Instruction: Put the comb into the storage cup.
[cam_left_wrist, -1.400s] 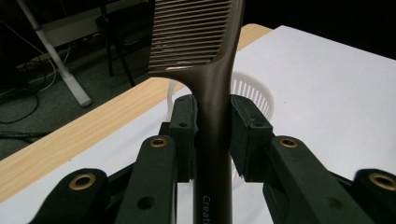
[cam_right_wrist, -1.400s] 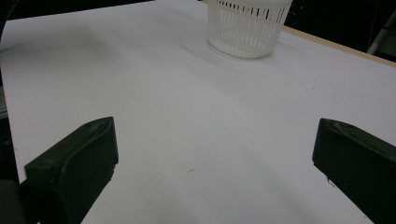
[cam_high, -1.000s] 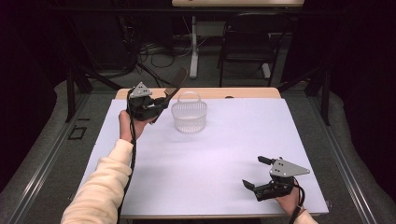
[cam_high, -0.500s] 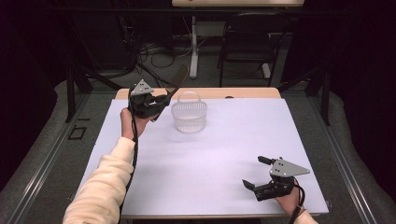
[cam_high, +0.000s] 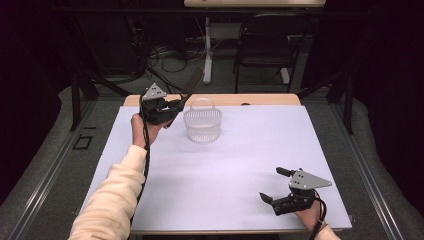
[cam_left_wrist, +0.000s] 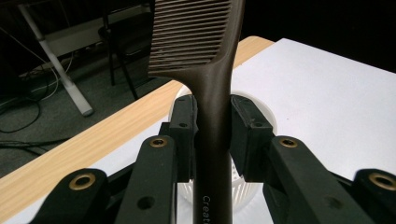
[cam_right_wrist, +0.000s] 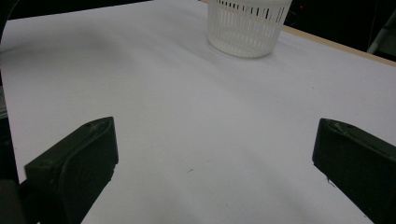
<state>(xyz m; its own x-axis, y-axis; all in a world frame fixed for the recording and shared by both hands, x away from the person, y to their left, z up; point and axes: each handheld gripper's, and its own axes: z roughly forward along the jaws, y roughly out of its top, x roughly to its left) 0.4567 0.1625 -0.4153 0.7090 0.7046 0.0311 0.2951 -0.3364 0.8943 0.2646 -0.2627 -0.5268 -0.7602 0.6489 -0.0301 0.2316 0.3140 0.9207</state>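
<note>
A dark brown comb (cam_left_wrist: 212, 98) stands between the jaws of my left gripper (cam_left_wrist: 212, 126), which is shut on its handle; the teeth point up and away. In the high view the left gripper (cam_high: 165, 109) is raised at the table's far left, just left of a white slotted basket (cam_high: 202, 124) with a hoop handle, and the comb (cam_high: 186, 95) slants up toward the basket. The basket (cam_left_wrist: 254, 184) shows behind the jaws. My right gripper (cam_high: 275, 186) rests low near the front right of the table, open, with nothing between its jaws. The basket (cam_right_wrist: 246, 25) stands far ahead of it.
A white sheet (cam_high: 225, 165) covers the table, with a wooden strip (cam_high: 260, 99) bare along the far edge. A chair (cam_high: 265, 45) and a table leg (cam_high: 207, 50) stand on the floor behind. Dark cables lie on the floor at the back.
The left gripper with the comb has shifted slightly toward the basket. The right gripper has stayed where it was.
</note>
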